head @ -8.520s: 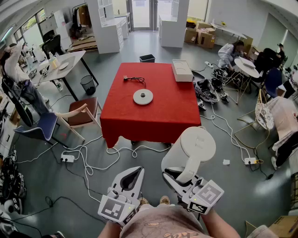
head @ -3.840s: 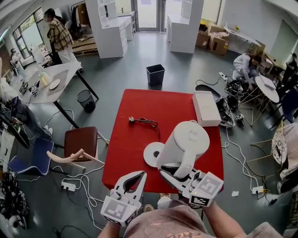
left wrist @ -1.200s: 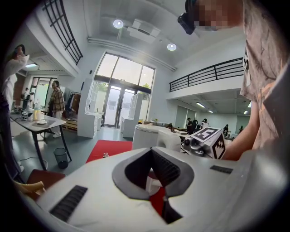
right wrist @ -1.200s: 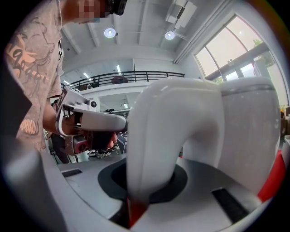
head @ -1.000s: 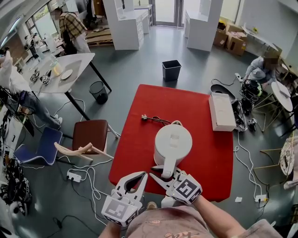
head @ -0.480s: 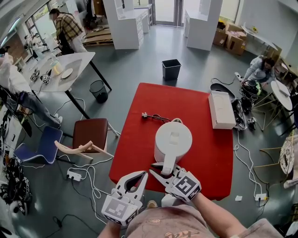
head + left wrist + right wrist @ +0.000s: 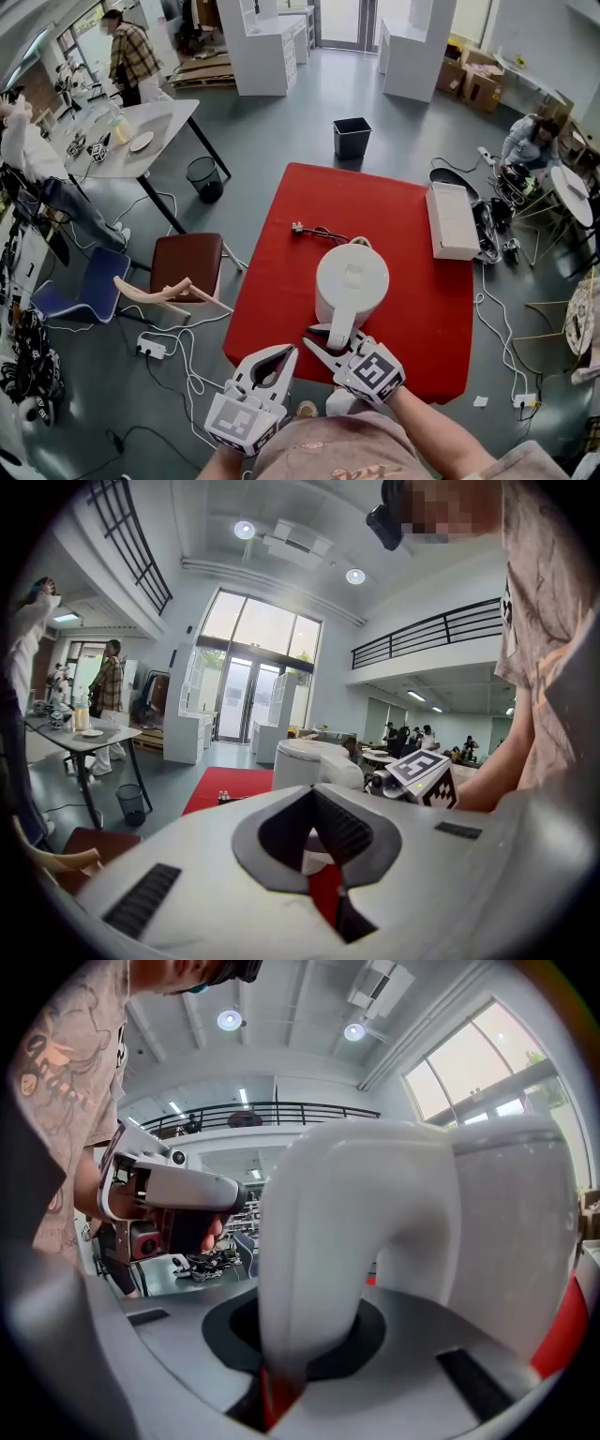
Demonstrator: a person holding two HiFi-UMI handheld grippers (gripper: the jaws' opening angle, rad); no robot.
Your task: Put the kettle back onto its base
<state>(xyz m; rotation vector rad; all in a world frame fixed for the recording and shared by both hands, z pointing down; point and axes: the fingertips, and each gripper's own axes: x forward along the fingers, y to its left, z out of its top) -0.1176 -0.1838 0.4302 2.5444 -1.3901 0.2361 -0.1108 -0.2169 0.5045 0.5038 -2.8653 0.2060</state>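
The white kettle (image 7: 352, 279) stands upright on the red table (image 7: 281, 291), near its front edge. It covers the spot where the base lay, so the base is hidden. My right gripper (image 7: 325, 337) is shut on the kettle's handle (image 7: 339, 328); in the right gripper view the handle (image 7: 319, 1260) fills the gap between the jaws. My left gripper (image 7: 278, 352) hangs shut and empty in front of the table, left of the right one. In the left gripper view the kettle (image 7: 305, 761) shows beyond its closed tips.
A black cord with a plug (image 7: 314, 230) lies behind the kettle. A white box (image 7: 452, 221) sits at the table's right edge. A brown chair (image 7: 183, 267) and floor cables (image 7: 178, 347) are to the left, a black bin (image 7: 352, 137) beyond the table.
In the oldest frames the kettle was carried over the floor, then held above the bare base. Now it stands on the table over that spot. Over the last second nothing has moved.
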